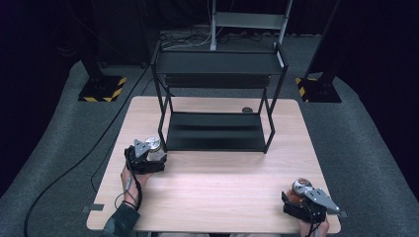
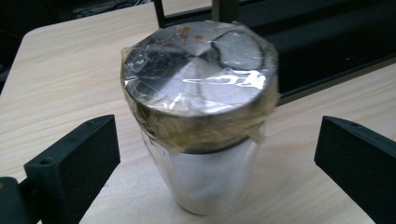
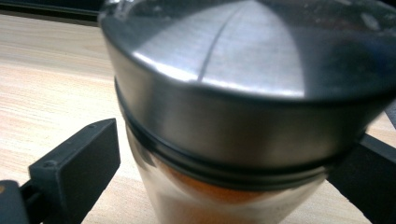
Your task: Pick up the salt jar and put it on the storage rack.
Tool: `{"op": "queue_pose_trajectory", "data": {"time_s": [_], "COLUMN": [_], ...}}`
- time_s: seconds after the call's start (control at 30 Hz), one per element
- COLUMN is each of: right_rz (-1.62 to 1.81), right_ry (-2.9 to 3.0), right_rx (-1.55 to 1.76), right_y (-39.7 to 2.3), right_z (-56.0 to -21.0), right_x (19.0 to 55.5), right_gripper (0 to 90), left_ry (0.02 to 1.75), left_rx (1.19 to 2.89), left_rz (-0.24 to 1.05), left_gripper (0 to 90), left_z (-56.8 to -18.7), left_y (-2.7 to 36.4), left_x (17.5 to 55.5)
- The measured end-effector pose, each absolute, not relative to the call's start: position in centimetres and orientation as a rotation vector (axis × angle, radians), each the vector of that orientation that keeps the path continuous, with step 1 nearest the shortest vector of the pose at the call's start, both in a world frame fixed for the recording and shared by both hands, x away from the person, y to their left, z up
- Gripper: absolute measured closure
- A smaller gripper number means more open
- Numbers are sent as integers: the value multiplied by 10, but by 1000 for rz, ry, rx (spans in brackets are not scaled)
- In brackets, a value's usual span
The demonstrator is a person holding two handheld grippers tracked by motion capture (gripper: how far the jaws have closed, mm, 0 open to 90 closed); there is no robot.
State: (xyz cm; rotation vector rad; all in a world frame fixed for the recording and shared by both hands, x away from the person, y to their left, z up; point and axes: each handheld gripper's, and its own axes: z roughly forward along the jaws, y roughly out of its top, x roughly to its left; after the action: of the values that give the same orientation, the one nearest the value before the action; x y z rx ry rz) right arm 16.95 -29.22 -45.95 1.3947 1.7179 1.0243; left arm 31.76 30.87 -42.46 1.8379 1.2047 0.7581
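Two jars stand upright on the surface [image 1: 217, 187], one between each pair of tongs. Left tongs [image 1: 148, 159] gape around a taped-lid jar [image 2: 205, 116] without touching it, just before the black rack [image 1: 217, 98]. Right tongs [image 1: 300, 200] straddle the orange-filled jar [image 3: 243, 116]; contact cannot be told.

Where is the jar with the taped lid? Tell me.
In the high view the jar with the taped lid stands upright on the table's left side, between the open left gripper's jaws, just left of the black shelf rack.
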Motion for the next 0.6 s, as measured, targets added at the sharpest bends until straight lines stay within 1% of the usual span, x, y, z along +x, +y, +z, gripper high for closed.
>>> {"op": "queue_pose_trajectory", "data": {"time_s": [0.5, 0.6], "right_rz": [1025, 1026], "right_ry": [1718, 1719], "right_rx": [1394, 1394], "right_y": [-292, -293], "right_z": [-460, -460], "right_x": [169, 170], "right_gripper": [0, 0], "left_ry": [1219, 1244], "left_rx": [1846, 1844], "left_rz": [746, 754], "left_gripper": [0, 1], "left_z": [-429, -430], "left_y": [306, 303], "left_x": [332, 333]}}
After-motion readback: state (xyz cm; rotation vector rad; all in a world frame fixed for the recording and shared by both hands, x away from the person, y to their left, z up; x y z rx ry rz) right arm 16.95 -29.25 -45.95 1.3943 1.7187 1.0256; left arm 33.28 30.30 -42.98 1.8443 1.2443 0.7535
